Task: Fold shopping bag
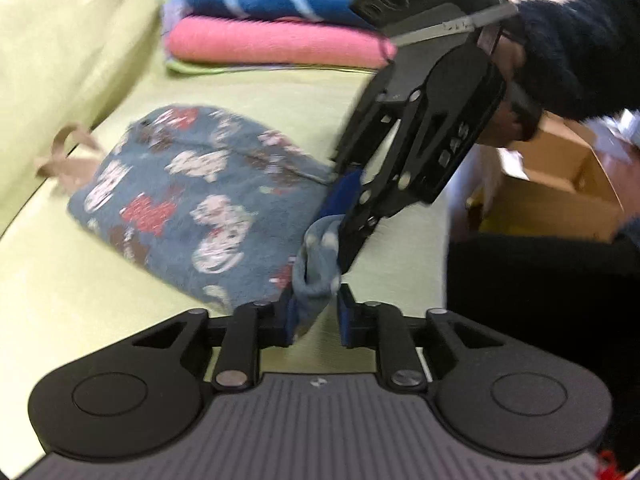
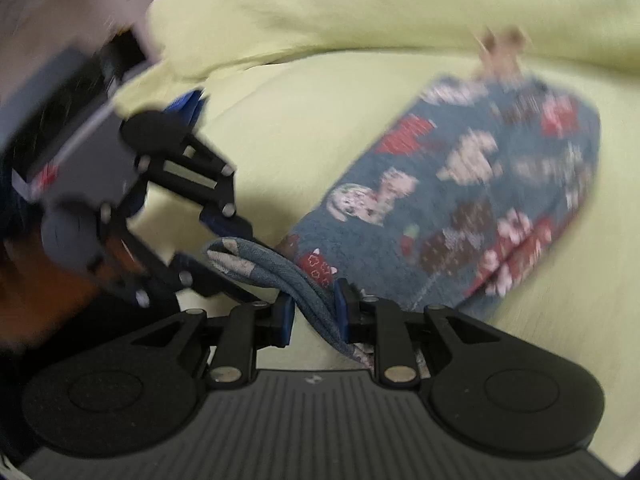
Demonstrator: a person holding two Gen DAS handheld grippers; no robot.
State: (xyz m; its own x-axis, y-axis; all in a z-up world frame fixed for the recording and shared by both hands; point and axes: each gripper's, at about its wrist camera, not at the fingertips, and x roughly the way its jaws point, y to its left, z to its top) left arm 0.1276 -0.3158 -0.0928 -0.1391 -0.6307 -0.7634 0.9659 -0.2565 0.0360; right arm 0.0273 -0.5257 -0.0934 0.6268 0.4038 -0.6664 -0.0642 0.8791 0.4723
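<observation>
The shopping bag [image 1: 192,200] is blue fabric with white dogs and red patches. It lies bunched on a yellow-green sofa seat [image 1: 80,300], with tan handles [image 1: 68,152] at its far end. Its near edge is lifted into a fold [image 1: 320,264]. My left gripper [image 1: 318,320] is shut on that fold, with cloth filling the gap between its blue pads. My right gripper [image 1: 340,232] comes down from the upper right and pinches the same edge just above. In the right wrist view the right gripper [image 2: 314,316] is shut on a doubled strip of the bag [image 2: 480,184]. The left gripper [image 2: 232,254] holds the strip's end.
Folded pink and blue textiles [image 1: 280,40] are stacked at the back of the seat. The sofa backrest [image 1: 60,60] rises on the left. An open cardboard box [image 1: 552,192] stands off the seat's right edge. A person's dark fuzzy sleeve [image 1: 580,60] holds the right gripper.
</observation>
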